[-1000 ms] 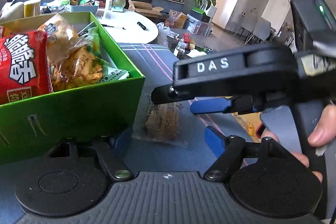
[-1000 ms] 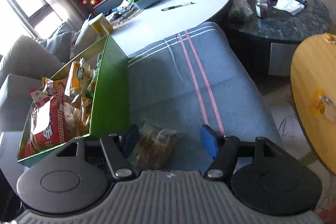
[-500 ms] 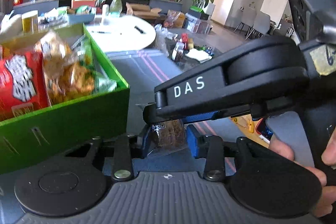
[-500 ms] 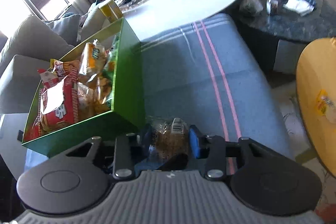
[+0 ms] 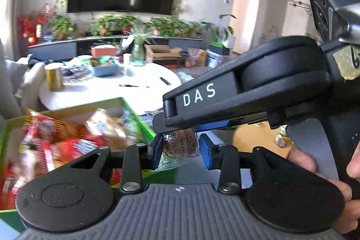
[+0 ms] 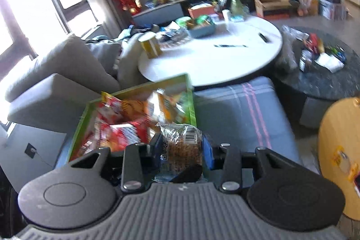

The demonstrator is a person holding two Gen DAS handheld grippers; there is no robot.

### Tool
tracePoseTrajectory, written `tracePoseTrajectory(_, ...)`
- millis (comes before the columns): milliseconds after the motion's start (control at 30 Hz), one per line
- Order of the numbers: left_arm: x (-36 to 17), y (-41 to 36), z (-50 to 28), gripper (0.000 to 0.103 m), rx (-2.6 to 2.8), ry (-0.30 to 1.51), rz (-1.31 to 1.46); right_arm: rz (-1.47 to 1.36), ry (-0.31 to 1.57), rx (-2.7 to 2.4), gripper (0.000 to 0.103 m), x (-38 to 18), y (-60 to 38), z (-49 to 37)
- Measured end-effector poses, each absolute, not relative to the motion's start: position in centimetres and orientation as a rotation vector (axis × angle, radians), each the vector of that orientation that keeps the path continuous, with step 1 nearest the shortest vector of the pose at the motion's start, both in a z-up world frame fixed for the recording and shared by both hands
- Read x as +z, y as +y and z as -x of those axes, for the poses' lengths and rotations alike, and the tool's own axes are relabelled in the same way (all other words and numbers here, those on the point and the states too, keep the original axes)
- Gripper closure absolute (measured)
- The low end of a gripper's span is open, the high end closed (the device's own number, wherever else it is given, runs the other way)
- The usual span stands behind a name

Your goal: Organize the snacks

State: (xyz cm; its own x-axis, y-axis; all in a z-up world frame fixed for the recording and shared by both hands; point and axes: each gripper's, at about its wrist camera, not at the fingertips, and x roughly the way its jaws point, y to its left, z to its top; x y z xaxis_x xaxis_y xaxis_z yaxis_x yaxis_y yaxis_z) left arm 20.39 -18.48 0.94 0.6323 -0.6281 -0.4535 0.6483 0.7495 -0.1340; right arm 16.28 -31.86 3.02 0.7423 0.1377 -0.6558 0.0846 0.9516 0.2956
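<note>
Fingers of the left gripper [image 5: 180,151] and right gripper [image 6: 181,151] both clamp one clear snack packet [image 6: 182,145]; recommend carrying it level over the green box [image 6: 191,105] wall, then releasing together.

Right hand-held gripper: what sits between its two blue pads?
A clear-wrapped brown snack pack, pinched between the pads of the right hand-held gripper, with the green box behind it. The right wrist view shows this.

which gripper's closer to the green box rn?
Left. The left gripper, jaws just closing on the snack pack, hangs over a corner of the green box; the right gripper clamps that pack from the far side.
</note>
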Motion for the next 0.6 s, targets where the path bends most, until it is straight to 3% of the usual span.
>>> tracePoseTrajectory(167, 1.7, -15.7, -23.4, 0.065, -0.593, 0.493, -0.058, -0.344, 0.71, 0.096, 0.06, 3.4, -28.7, -19.5)
tracePoseTrajectory(200, 1.6, -15.0, -24.3, 0.054, -0.535, 0.509, -0.054, -0.36, 0.706, 0.112, 0.059, 3.3, -28.3, -20.4)
tracePoseTrajectory(233, 1.5, -14.5, -24.9, 0.044, -0.489, 0.527, -0.052, -0.364, 0.724, 0.091, 0.048, 3.0, -27.7, -21.3)
tracePoseTrajectory(267, 1.4, -13.7, -25.3, 0.026, -0.439, 0.549, -0.053, -0.336, 0.755, 0.013, 0.035, 2.8, -26.9, -22.1)
tracePoseTrajectory(300, 1.5, -12.7, -25.4, 0.02, -0.408, 0.551, -0.051, -0.298, 0.76, -0.055, 0.03, 2.9, -26.3, -22.2)
tracePoseTrajectory(367, 1.9, -10.8, -24.8, 0.017, -0.372, 0.532, -0.046, -0.22, 0.694, -0.118, 0.007, 3.4, -25.2, -21.3)
tracePoseTrajectory(400, 2.1, -10.2, -24.3, 0.014, -0.352, 0.536, -0.049, -0.197, 0.661, -0.133, 0.003, 3.7, -24.9, -20.6)
tracePoseTrajectory(600, 3.9, -7.0, -20.3, 0.011, -0.271, 0.582, -0.037, -0.034, 0.581, -0.178, 0.002, 5.0, -23.1, -14.6)
